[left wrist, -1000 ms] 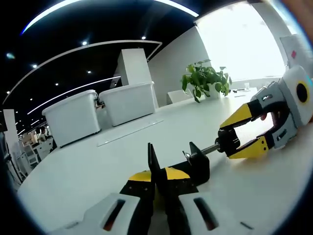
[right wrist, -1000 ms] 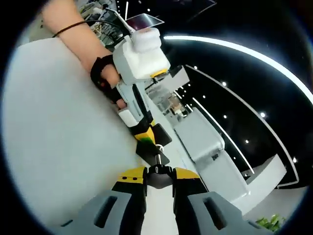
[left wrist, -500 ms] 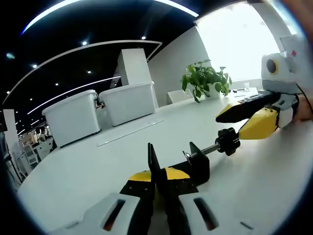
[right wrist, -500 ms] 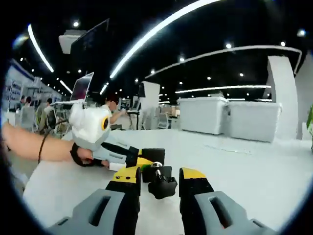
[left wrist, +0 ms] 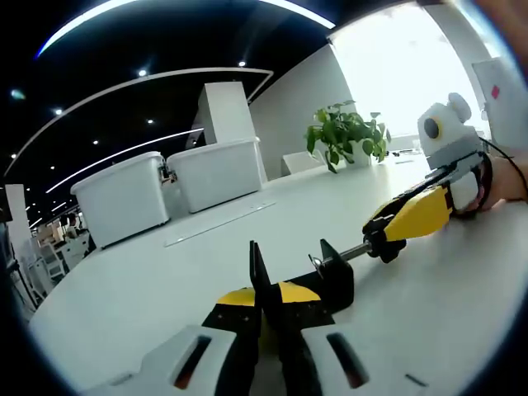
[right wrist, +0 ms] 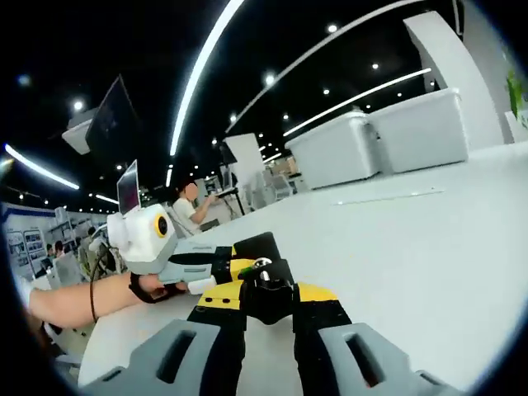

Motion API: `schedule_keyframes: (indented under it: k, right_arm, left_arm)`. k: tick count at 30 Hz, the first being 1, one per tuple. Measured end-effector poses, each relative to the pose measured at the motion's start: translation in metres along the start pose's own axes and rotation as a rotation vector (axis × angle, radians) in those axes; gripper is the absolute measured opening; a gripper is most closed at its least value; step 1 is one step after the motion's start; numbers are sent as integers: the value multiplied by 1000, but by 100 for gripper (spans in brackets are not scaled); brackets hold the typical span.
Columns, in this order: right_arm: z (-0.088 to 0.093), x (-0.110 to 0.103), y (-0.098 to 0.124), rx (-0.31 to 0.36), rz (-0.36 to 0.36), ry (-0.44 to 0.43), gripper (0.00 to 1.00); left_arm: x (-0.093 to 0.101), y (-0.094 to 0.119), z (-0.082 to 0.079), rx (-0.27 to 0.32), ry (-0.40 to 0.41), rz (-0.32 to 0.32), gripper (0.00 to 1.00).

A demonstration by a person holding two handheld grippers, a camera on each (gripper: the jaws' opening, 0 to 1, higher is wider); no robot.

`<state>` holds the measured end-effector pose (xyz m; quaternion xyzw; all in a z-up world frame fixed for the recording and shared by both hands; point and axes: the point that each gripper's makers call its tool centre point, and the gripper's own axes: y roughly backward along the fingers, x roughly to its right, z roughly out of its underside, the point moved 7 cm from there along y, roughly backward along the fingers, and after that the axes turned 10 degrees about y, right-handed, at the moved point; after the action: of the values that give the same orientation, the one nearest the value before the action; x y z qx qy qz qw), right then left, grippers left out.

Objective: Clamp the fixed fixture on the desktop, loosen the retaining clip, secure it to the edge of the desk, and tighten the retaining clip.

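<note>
Step in hand: loosening the retaining clip, judged from both tools being on the clamp while it sits mid-desk.
Fixture: black clamp fixture point(left wrist: 301, 276) resting on the white desk point(left wrist: 148, 289), at 12 o'clock just beyond the near jaws in the left gripper view; threaded screw point(left wrist: 353, 252) running out toward 2 o'clock to a black knob point(left wrist: 384, 241).
Left tool: left gripper point(left wrist: 266, 301) pressed together on the clamp's upright black plate, yellow tips tight against it on either side; also seen in the right gripper view point(right wrist: 235, 266), coming in from 9 o'clock with a hand point(right wrist: 148, 285) behind it.
Right tool: right gripper point(right wrist: 268, 299) pinching the knob point(right wrist: 266, 290) between its yellow pads; seen from the left gripper view point(left wrist: 394, 235) at 3 o'clock, tips at the knob.
Surroundings: white storage bins point(left wrist: 169, 186) at 11 o'clock and a potted plant point(left wrist: 346, 132) at 1 o'clock, well apart from the clamp.
Progress: early, by judgement; clamp not yet at a desk edge.
Next move: likely a roll of the right wrist to back the screw out while the left holds the body steady; enough jaw opening needed to admit the desk edge; slip of the pads on the round knob the main risk.
</note>
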<state>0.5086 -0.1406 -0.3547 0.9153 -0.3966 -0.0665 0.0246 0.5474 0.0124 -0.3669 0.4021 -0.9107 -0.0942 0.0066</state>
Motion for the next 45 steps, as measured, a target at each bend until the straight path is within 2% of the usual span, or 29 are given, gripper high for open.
schedule_keyframes:
  k: [5,10,14,15,18,21,23,30,32,35,36,40,45]
  right_arm:
    - [0,-4,1,2,6,49,20]
    - [-3,-8,0,2,35,260,20]
    - [-3,-11,0,-2,56,387,20]
    - [-3,-14,1,-5,61,438,20]
    - [-3,-23,0,-21,95,704,20]
    - [-2,-29,-1,-35,112,856,20]
    - [-2,-26,0,-28,108,803,20]
    - [-2,-23,-1,-32,109,819,20]
    - [-2,-25,-1,-38,113,859,20]
    - [-1,-28,0,-54,120,1002,20]
    - [0,-29,-1,-59,124,1025,20]
    - [0,-29,-1,-63,126,1035,20]
    - [1,-31,-1,-75,133,1102,21]
  left_arm:
    - [1,0,0,0,0,0,6]
    - [2,1,1,0,0,-1,6]
    - [2,1,1,0,0,-1,6]
    - [2,1,1,1,0,-1,6]
    - [3,2,1,1,-1,-1,6]
    - [3,2,1,1,-1,-1,6]
    - [3,2,1,1,-1,0,6]
    - [3,2,0,1,-2,0,6]
    - [3,2,0,1,-2,0,6]
    - [2,2,0,1,-2,0,6]
    - [2,2,0,1,-2,-1,6]
    - [2,2,0,1,-3,-1,6]
    - [2,2,0,2,-3,-2,6]
